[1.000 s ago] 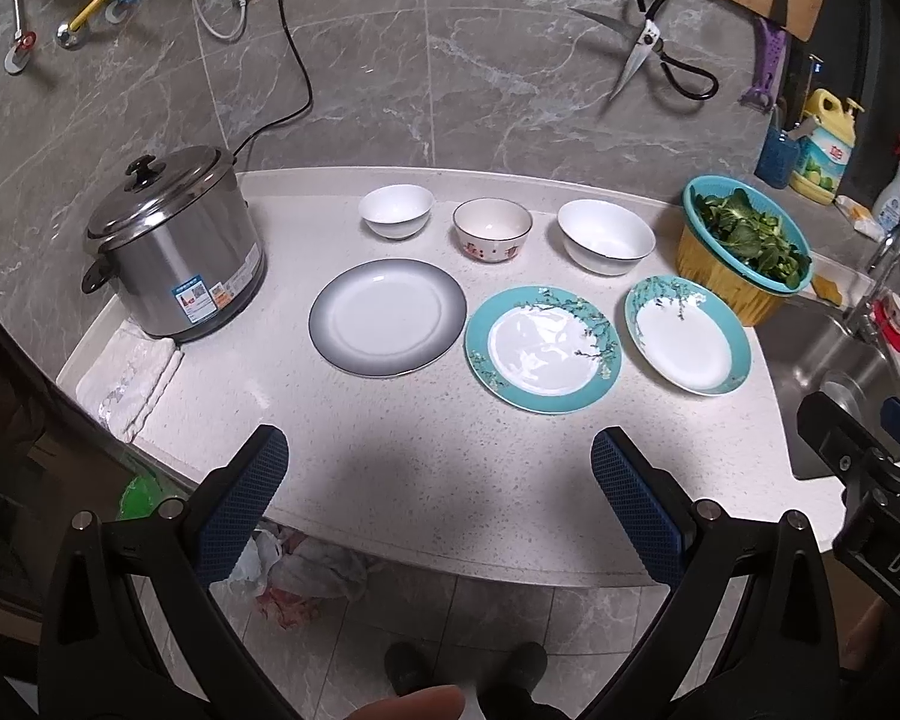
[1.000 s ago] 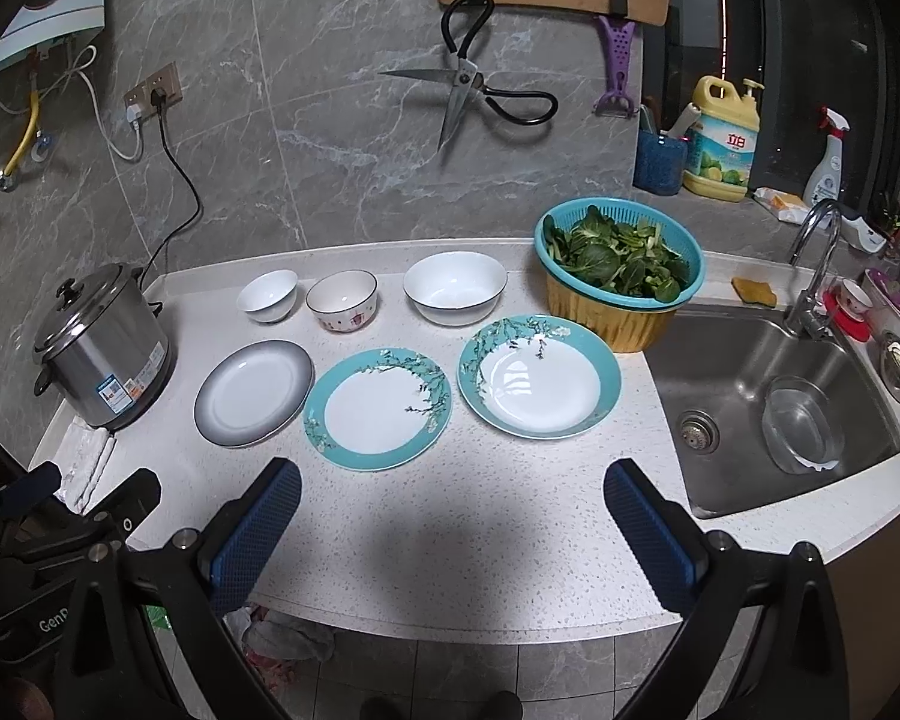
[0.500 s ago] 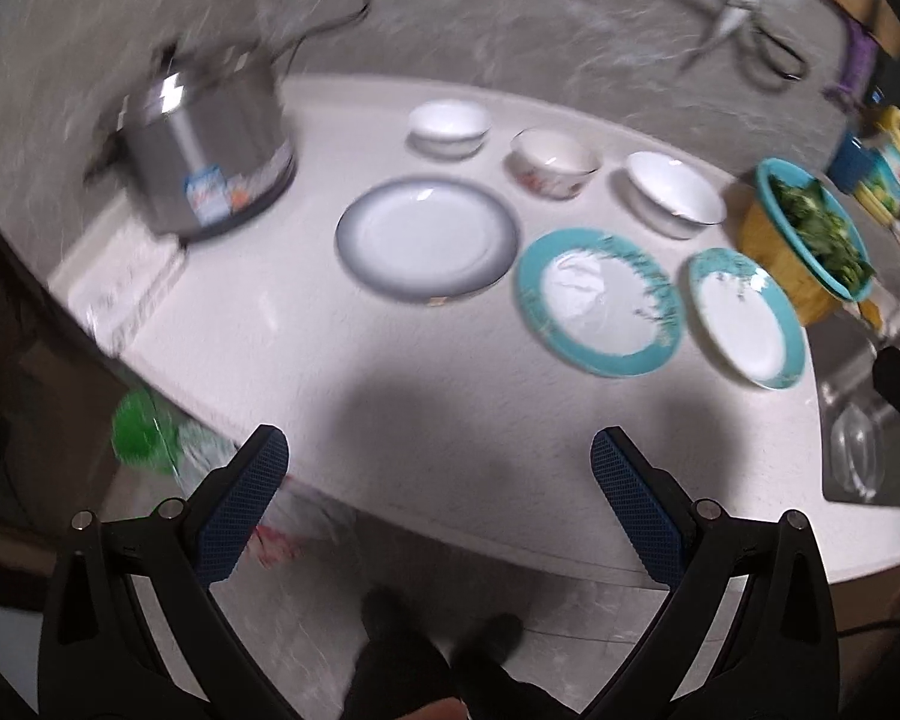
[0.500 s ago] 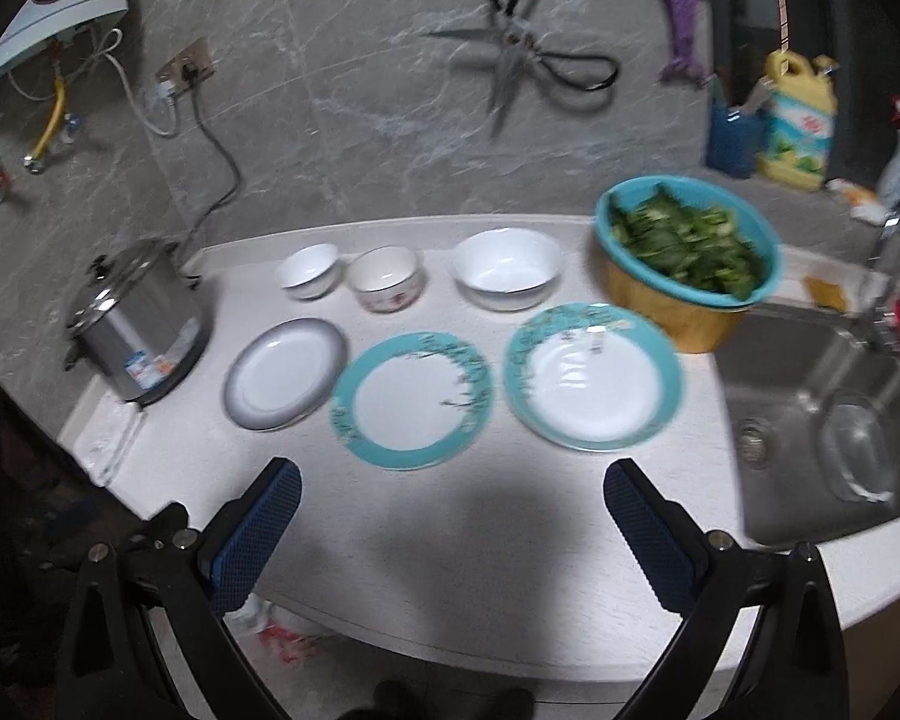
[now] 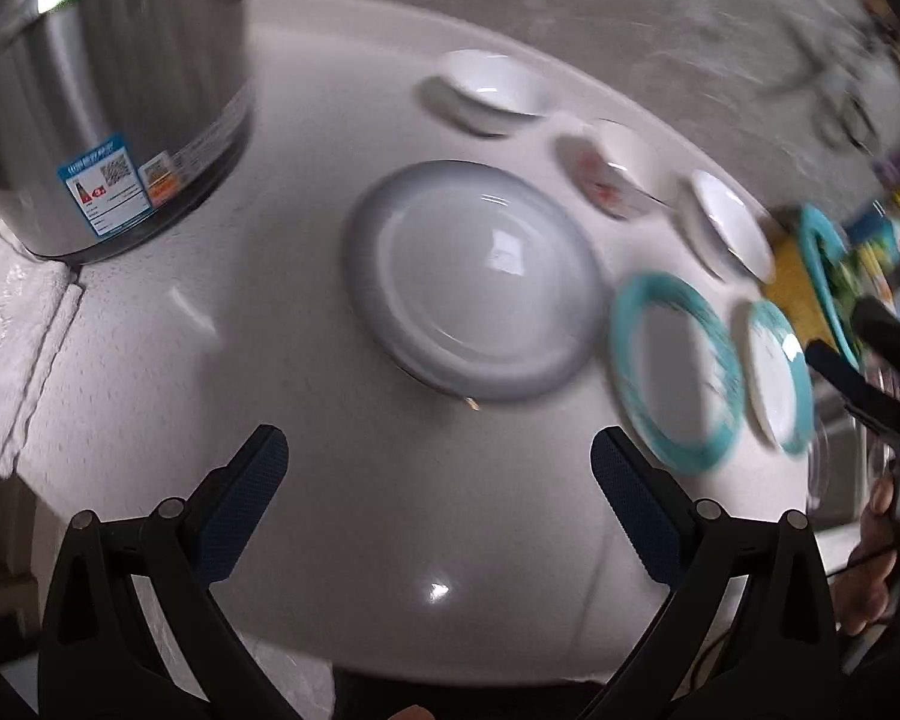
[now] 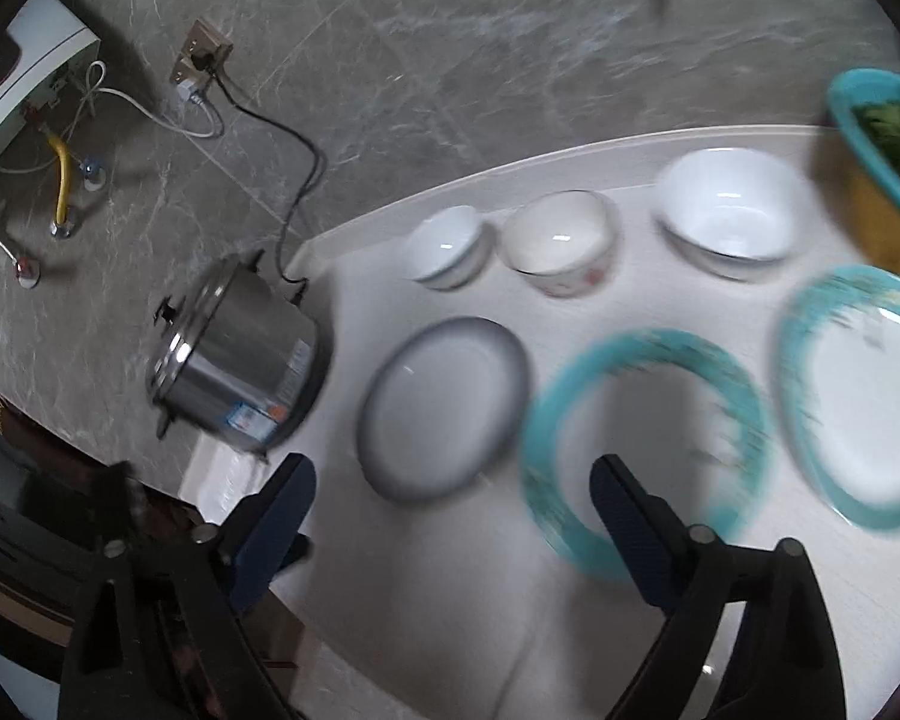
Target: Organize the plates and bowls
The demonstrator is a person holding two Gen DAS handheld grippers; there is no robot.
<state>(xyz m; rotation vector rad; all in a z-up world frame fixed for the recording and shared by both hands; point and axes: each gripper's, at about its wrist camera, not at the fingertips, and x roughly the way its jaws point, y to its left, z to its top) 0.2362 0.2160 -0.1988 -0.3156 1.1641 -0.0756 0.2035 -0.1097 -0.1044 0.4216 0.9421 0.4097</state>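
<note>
Three plates lie in a row on the white counter: a grey-rimmed plate (image 5: 474,279) (image 6: 444,414), a teal-rimmed plate (image 5: 675,369) (image 6: 648,444) and a second teal-rimmed plate (image 5: 777,375) (image 6: 858,393). Behind them stand a small white bowl (image 5: 498,90) (image 6: 450,246), a patterned bowl (image 5: 615,168) (image 6: 561,243) and a larger white bowl (image 5: 729,228) (image 6: 729,213). My left gripper (image 5: 438,474) hangs open over the counter just in front of the grey-rimmed plate, holding nothing. My right gripper (image 6: 453,495) is open, its jaws closing, nothing between them; it hovers near the grey-rimmed and first teal plates.
A steel rice cooker (image 5: 102,102) (image 6: 240,366) stands at the left, plugged into a wall socket (image 6: 201,60). A folded white cloth (image 5: 18,324) lies beside it. A teal basket of greens (image 6: 882,144) (image 5: 828,276) sits at the right, next to the sink. A hand (image 5: 882,564) shows at far right.
Both grippers have dropped closer to the counter and swung left toward the plates. The rice cooker now looms large in the left wrist view. The right gripper's jaws have narrowed slightly.
</note>
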